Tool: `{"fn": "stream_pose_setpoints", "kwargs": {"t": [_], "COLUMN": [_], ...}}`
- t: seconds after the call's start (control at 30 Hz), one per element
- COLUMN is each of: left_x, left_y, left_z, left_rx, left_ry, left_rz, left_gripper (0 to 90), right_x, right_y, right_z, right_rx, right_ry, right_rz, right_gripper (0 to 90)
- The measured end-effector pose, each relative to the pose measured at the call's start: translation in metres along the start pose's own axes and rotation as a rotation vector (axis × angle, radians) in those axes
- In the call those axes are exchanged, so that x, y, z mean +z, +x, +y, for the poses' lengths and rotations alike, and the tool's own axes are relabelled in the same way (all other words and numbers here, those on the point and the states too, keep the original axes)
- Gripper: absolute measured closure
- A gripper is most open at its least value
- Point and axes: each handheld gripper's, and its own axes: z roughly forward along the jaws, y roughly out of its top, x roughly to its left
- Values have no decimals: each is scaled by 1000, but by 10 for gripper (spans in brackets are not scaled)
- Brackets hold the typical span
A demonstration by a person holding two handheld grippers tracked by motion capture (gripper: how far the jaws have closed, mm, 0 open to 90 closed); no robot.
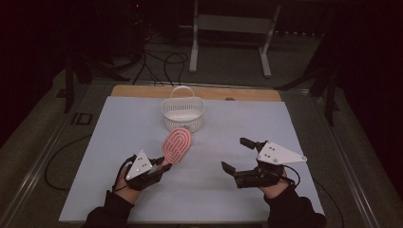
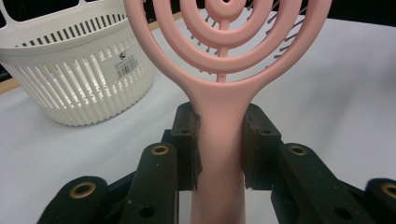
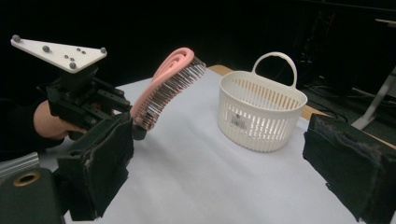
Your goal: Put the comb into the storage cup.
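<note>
Left claw (image 1: pixel 162 164): clamped on the handle of a pink vented hairbrush (image 1: pixel 177 145). In the left gripper view the two black pads press on either side of the handle (image 2: pixel 219 140), just below where it widens into the head; the jaws stand only as far apart as the handle is thick. The brush head rises off the bench (image 1: pixel 119 142), tilted forward and up, with its bristles facing down and away from the high camera. From the right gripper view the bristles (image 3: pixel 166 95) hang clear above the white sheet.

Right claw (image 1: pixel 240 154): jaws wide apart, nothing between them. In its own view the two padded fingers (image 3: pixel 100 163) stand at the far sides of the frame with bare bench between. It sits well apart from the brush, on the person's right side of the bench, held above the surface as far as the dim high view lets me judge.

White slatted plastic basket (image 1: pixel 182 114) with a loop handle: upright near the far middle of the bench, just beyond the brush head, not touching it. A barcode sticker (image 2: pixel 125 65) is on its wall.
</note>
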Motion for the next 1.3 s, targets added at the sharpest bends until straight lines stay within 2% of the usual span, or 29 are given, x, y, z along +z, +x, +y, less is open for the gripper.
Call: {"fn": "stream_pose_setpoints", "kwargs": {"t": [0.43, 0.83, 0.93, 0.97, 1.0, 1.03, 1.07, 1.1, 1.13, 1.17, 1.2, 1.23, 1.27, 1.3], "left_x": [0, 0, 0, 0, 0, 0, 0, 0, 0, 0, 0, 0, 0, 0], "left_y": [0, 0, 0, 0, 0, 0, 0, 0, 0, 0, 0, 0, 0, 0], "left_z": [0, 0, 0, 0, 0, 0, 0, 0, 0, 0, 0, 0, 0, 0], "left_rx": [3, -3, -5, -4, -5, -6, -5, -6, -7, -5, -6, -6, -5, -5], "left_ry": [3, -4, -5, -6, -7, -7, -8, -8, -9, -9, -8, -9, -8, -8], "left_rz": [0, 3, 3, 5, 5, 2, 6, 4, 4, 6, 3, 4, 3, 3], "left_gripper": [710, 710, 710, 710, 710, 710, 710, 710, 710, 710, 710, 710, 710, 710], "right_x": [18, 36, 43, 45, 49, 49, 55, 55, 61, 61, 66, 66, 70, 70], "right_y": [11, 22, 26, 27, 29, 29, 31, 31, 33, 33, 34, 34, 35, 35], "right_z": [14, 25, 27, 28, 30, 30, 31, 31, 31, 31, 31, 31, 31, 31], "right_rx": [21, 76, 113, 131, 168, 168, 200, 200, 228, 228, 259, 259, 290, 290], "right_ry": [-8, -28, -43, -50, -53, -53, -50, -50, -46, -46, -53, -53, -59, -59], "right_rz": [16, 17, 4, -9, -20, -20, -28, -28, -34, -34, -24, -24, -22, -22], "right_gripper": [84, 83, 83, 83, 83, 83, 83, 83, 83, 83, 83, 83, 84, 84]}}
